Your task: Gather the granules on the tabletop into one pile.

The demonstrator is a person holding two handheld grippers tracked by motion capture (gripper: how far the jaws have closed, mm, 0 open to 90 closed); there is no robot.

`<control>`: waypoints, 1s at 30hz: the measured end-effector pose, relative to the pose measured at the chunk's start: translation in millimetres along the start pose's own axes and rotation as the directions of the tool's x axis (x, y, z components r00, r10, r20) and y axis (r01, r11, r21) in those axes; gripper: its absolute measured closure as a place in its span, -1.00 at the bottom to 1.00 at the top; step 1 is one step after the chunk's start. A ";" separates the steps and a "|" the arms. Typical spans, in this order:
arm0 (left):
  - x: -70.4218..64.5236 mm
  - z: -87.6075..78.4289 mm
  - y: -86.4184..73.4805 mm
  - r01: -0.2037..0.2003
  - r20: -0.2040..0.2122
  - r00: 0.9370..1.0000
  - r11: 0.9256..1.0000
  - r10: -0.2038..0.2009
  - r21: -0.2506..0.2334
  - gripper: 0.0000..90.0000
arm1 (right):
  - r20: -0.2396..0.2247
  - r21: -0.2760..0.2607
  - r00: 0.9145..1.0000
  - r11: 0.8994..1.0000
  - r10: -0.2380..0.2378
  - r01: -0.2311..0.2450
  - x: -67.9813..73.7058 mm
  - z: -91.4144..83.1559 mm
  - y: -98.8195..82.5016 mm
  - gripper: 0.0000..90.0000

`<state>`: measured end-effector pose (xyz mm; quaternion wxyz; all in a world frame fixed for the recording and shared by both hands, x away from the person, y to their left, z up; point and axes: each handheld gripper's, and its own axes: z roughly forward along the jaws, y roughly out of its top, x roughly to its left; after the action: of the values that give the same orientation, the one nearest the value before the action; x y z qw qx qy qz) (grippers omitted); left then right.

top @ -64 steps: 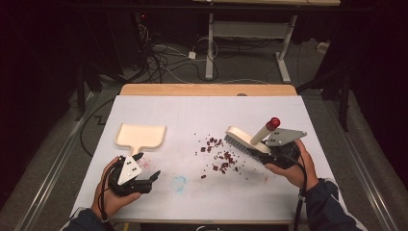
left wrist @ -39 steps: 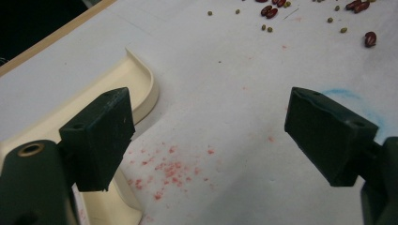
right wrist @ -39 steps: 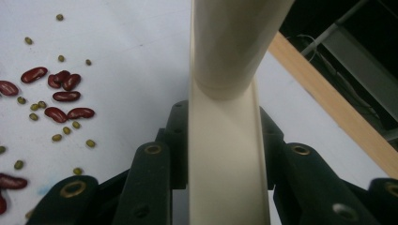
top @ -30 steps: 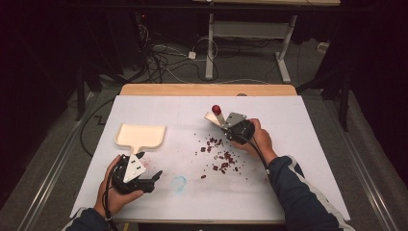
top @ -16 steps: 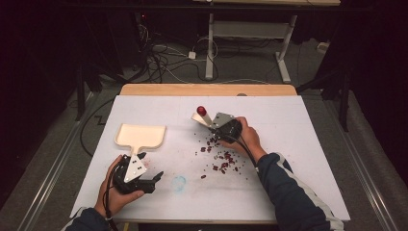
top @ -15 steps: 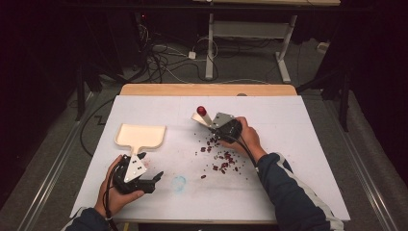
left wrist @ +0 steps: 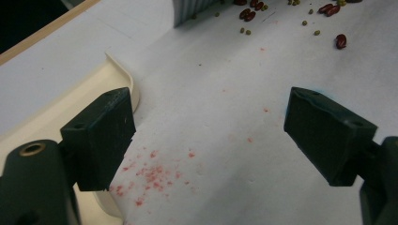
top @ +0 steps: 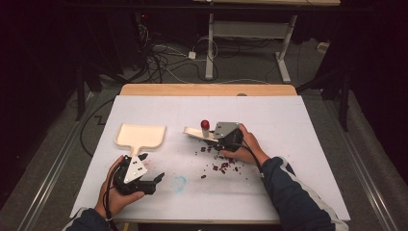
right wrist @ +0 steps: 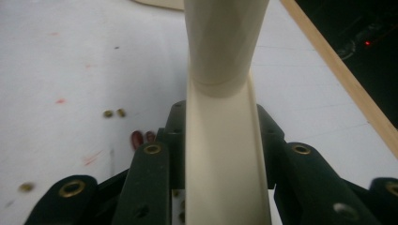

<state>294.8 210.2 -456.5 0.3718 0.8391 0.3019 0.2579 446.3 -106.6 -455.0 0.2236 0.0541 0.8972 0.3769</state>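
In the high view, the right gripper [top: 216, 137] is clamping one cream plastic brush with a red-tipped handle [top: 198, 131] at the middle of the white table [top: 298, 144], just far of one scatter of dark red beans [top: 222, 163]. One cream plastic dustpan [top: 140, 136] is lying at the left, just far of the left gripper [top: 156, 180].

In the left gripper view, its jaws are standing wide apart, holding nothing, with the dustpan's rim [left wrist: 123, 75] beside the left jaw.

In the right gripper view, the jaws are pressing on the brush handle [right wrist: 225, 140].

The desk [top: 308, 144] is covered in matt white paper, stained with faint red and blue smears, with a pale wood edge along the top. The dustpan [top: 141, 136] at left and the brush [right wrist: 225, 117] look like smooth cream plastic with a soft sheen. The fingers [left wrist: 101, 136] are matt black plastic, with brass-coloured metal rivets.
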 end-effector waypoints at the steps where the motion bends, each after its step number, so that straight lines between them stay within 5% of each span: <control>1: 0.1 0.0 0.0 0.002 0.002 1.000 1.000 -0.002 -0.001 -0.65 | 0.000 0.000 1.000 1.000 0.000 0.000 0.0 0.0 0.0 0.49; 10: -2.7 0.3 1.2 -0.011 0.012 1.000 1.000 0.011 0.007 -0.63 | -0.115 -0.025 0.992 0.998 -0.055 0.052 14.9 -33.4 -14.8 0.49; 18: -5.7 1.2 1.7 -0.018 0.022 1.000 1.000 0.017 0.014 -0.63 | -0.146 -0.038 0.987 0.997 -0.068 0.063 22.0 -56.0 -24.3 0.49; 24: -7.1 2.2 2.7 -0.026 0.022 0.999 0.999 0.025 0.022 -0.63 | -0.074 -0.060 0.997 0.998 -0.039 0.034 17.3 -66.9 -24.8 0.50; 30: -5.9 0.2 2.1 -0.021 0.012 1.000 1.000 0.020 0.017 -0.63 | 0.018 -0.069 0.997 0.995 0.080 -0.078 16.2 -74.8 -19.4 0.50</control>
<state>291.6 204.8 -456.2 0.3637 0.8469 0.2933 0.2541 400.2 -164.8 -428.3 0.2194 0.0858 0.8787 0.4151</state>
